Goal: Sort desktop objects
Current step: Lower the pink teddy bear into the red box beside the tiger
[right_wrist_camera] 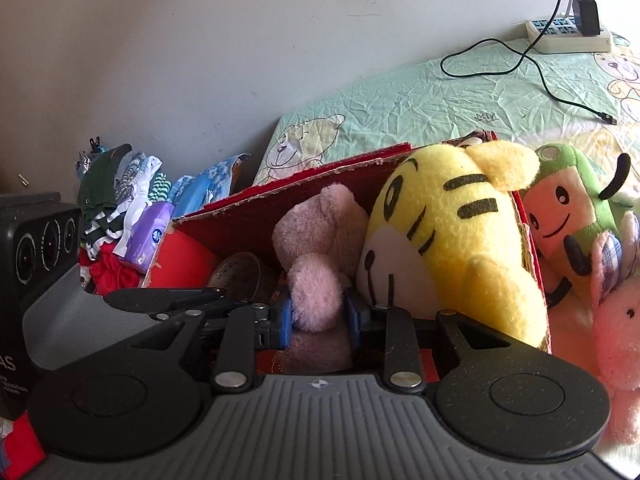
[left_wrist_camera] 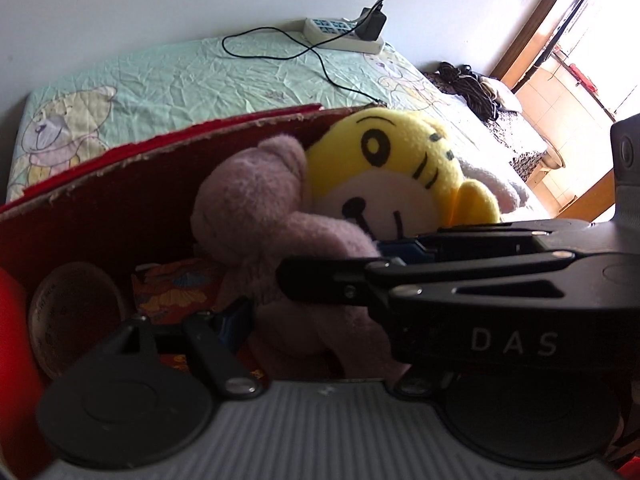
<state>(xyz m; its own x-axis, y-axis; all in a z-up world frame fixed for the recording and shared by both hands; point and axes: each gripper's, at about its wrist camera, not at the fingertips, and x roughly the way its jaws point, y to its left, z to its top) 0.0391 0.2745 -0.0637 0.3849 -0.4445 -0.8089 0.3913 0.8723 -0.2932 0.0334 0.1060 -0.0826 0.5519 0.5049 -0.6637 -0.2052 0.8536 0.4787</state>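
Note:
A mauve teddy bear [left_wrist_camera: 256, 208] [right_wrist_camera: 320, 232] lies inside a red cardboard box [left_wrist_camera: 120, 200] [right_wrist_camera: 248, 220], leaning against a yellow tiger plush [left_wrist_camera: 400, 168] [right_wrist_camera: 448, 248]. My right gripper [right_wrist_camera: 318, 318] is shut on the bear's round paw [right_wrist_camera: 316, 300], its blue pads pressing both sides. In the left wrist view it [left_wrist_camera: 336, 266] reaches in from the right. My left gripper [left_wrist_camera: 324, 320] stands open low in the box beside the bear's body. Its left pad [left_wrist_camera: 234, 320] shows and its right finger is hidden behind the right gripper.
A round tin [left_wrist_camera: 76, 312] [right_wrist_camera: 240, 276] and a patterned packet [left_wrist_camera: 176, 288] lie in the box. A green-capped plush [right_wrist_camera: 568, 216] and a pink plush [right_wrist_camera: 616, 340] sit right of it. Clothes [right_wrist_camera: 120, 208] pile up on the left. A power strip [left_wrist_camera: 344, 34] with cable lies on the sheet.

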